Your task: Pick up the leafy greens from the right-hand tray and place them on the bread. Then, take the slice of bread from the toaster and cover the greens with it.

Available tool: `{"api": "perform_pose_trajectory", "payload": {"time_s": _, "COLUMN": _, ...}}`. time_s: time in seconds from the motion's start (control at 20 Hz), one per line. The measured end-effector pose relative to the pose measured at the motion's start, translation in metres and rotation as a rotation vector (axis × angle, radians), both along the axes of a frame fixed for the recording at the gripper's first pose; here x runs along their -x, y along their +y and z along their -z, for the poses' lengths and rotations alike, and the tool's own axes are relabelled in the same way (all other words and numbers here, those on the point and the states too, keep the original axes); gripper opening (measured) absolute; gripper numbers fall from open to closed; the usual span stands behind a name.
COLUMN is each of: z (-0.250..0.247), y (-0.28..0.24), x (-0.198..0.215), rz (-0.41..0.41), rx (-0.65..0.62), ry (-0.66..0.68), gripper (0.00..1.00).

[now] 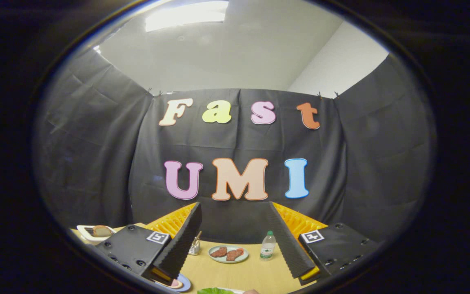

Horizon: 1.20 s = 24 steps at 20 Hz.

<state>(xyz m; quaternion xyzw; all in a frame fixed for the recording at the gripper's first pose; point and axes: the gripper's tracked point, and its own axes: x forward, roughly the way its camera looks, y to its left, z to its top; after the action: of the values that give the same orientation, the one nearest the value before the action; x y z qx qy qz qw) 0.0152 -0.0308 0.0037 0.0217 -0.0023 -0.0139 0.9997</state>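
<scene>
With the fingers [235, 241] spread wide and empty above the bench [251, 273], I'd tip them down toward the greens [214, 290] at 6 o'clock, just beneath them, then close gently on the leaves.

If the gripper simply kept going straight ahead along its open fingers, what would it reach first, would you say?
Most likely the plate with two reddish-brown pieces, which lies on the table ahead of the open gripper, in the gap between its fingers. The bottle stands just right of that line. The gripper's height over the table is unclear, so it might pass above.
</scene>
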Motion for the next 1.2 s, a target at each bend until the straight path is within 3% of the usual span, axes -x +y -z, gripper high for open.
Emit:
{"api": "perform_pose_trajectory", "payload": {"time_s": 0.35, "z": 0.013, "y": 0.001, "x": -0.002, "rz": -0.030, "rx": 0.037, "ry": 0.022, "gripper": 1.00}}
{"api": "perform_pose_trajectory", "payload": {"time_s": 0.75, "z": 0.055, "y": 0.030, "x": -0.014, "rz": -0.252, "rx": 0.100, "ry": 0.132, "gripper": 1.00}}
{"api": "perform_pose_trajectory", "payload": {"time_s": 0.95, "z": 0.096, "y": 0.043, "x": -0.013, "rz": -0.357, "rx": 0.108, "ry": 0.240, "gripper": 1.00}}
{"api": "perform_pose_trajectory", "payload": {"time_s": 1.2, "z": 0.152, "y": 0.050, "x": -0.009, "rz": -0.485, "rx": 0.207, "ry": 0.364, "gripper": 1.00}}
